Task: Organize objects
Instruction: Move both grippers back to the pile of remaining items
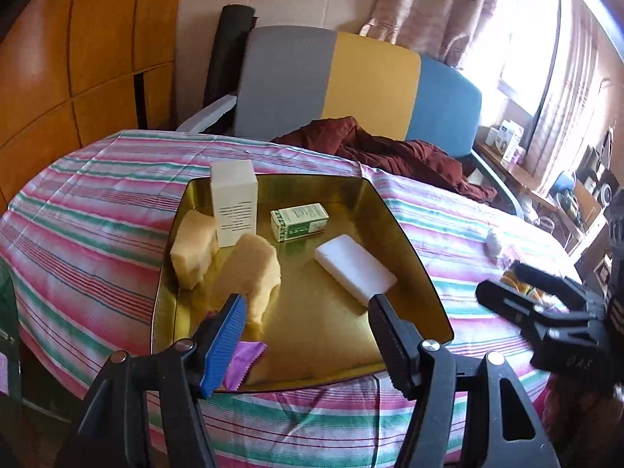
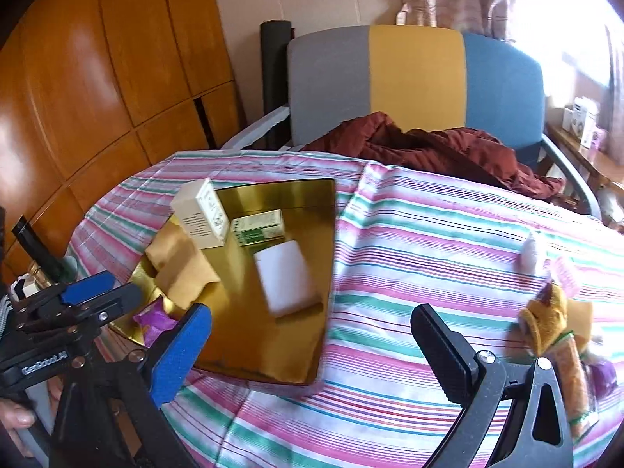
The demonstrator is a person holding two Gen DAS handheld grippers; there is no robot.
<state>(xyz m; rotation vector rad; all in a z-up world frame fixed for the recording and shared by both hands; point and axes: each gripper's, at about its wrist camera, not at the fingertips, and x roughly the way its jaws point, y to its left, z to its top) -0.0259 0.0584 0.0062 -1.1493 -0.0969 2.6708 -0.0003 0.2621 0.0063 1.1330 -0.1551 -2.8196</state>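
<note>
A gold tray lies on the striped tablecloth. In it stand a tall white box, a green-and-white box, a flat white block, two yellow sponges and a purple wrapper. My left gripper is open and empty over the tray's near edge. My right gripper is open and empty over the cloth right of the tray. A yellow snack packet and a small white item lie at the right.
A chair with grey, yellow and blue back stands behind the table, a dark red cloth on it. Wooden cabinets are at the left. A cluttered shelf runs along the window at the right.
</note>
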